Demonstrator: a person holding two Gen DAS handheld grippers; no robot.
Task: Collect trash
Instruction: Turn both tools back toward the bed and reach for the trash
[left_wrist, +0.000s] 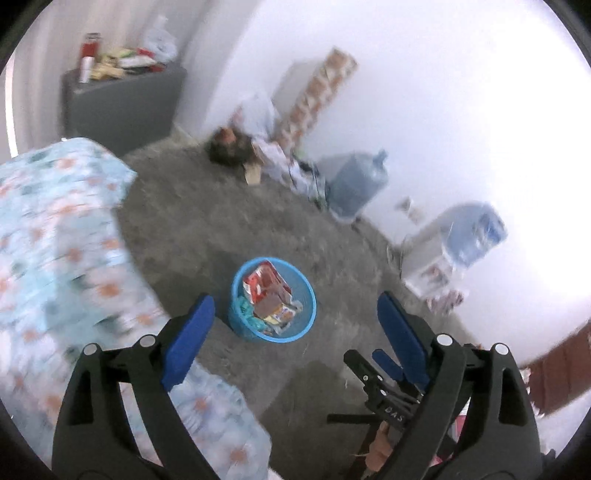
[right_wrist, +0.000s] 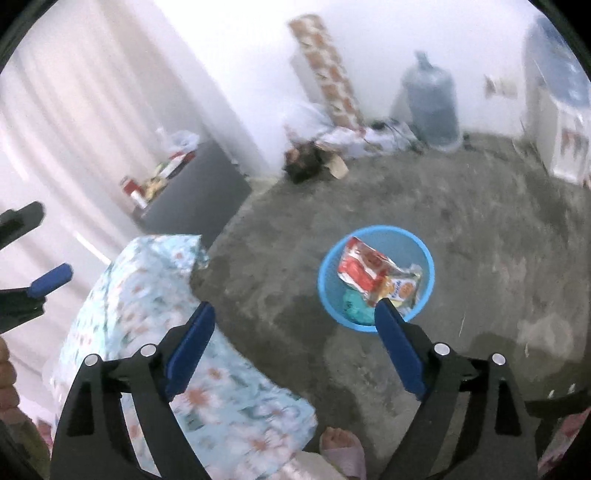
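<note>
Standing on the grey floor near the flower-print bed, the blue bin holds the trash: a red wrapper on top of other packets (both views are blurred). The left tongs hang above it with jaws spread wide and empty; the right tongs are likewise agape, gripping nothing.
</note>
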